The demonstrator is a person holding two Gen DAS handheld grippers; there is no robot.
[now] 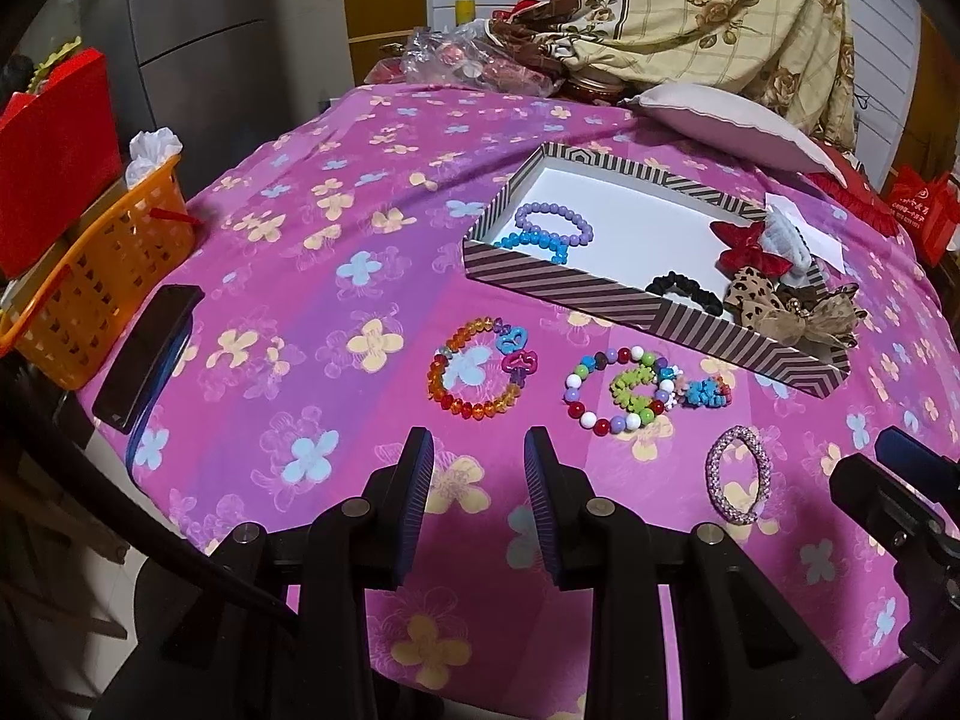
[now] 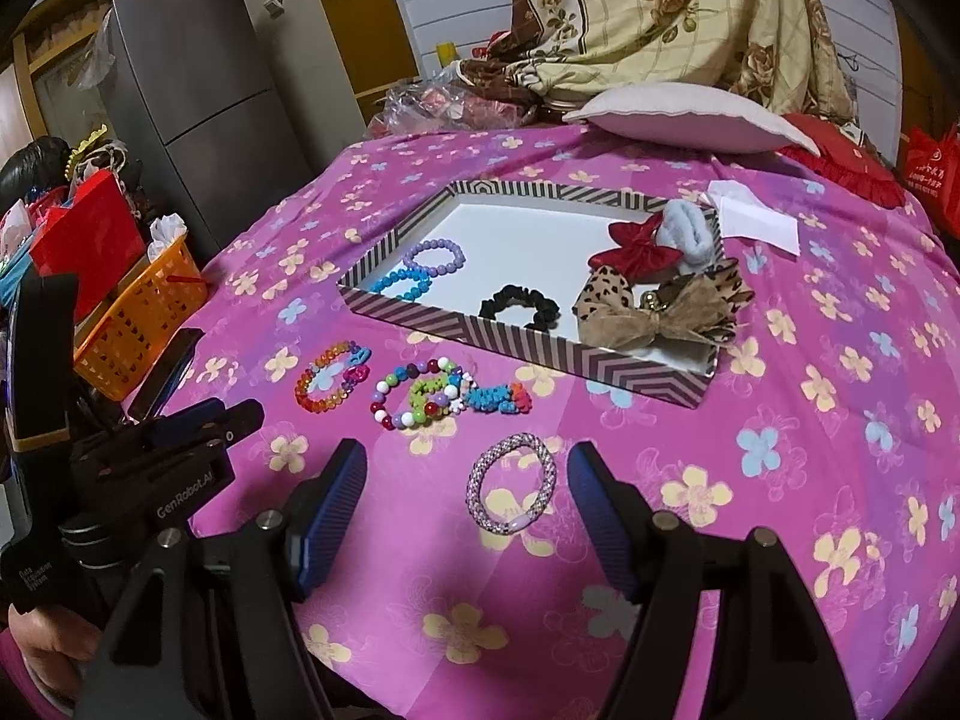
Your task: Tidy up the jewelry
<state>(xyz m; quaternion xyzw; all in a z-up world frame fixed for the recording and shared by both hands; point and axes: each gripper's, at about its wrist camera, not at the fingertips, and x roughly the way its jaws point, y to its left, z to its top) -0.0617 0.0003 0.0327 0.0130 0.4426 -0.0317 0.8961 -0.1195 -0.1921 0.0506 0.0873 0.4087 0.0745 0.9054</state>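
A striped tray (image 1: 654, 315) (image 2: 516, 341) on the pink cloth holds a purple bracelet (image 1: 553, 223) (image 2: 433, 256), a blue bracelet (image 1: 534, 241) (image 2: 401, 285), a black scrunchie (image 1: 687, 291) (image 2: 519, 304) and several hair bows (image 2: 654, 294). In front of it lie an orange bead bracelet (image 1: 474, 373) (image 2: 327, 377), a multicolour bead bracelet (image 1: 618, 389) (image 2: 420, 391) and a pink woven bracelet (image 1: 739, 475) (image 2: 511, 483). My left gripper (image 1: 478, 457) is open, just short of the orange bracelet. My right gripper (image 2: 467, 468) is open, its fingers either side of the pink bracelet, apart from it.
An orange basket (image 1: 102, 282) (image 2: 141, 324) and a dark flat case (image 1: 147, 354) sit at the table's left edge. A pink cushion (image 1: 729, 123) (image 2: 690, 114) and a white card (image 2: 759, 219) lie behind the tray. A person's hand (image 2: 48, 654) grips the left tool.
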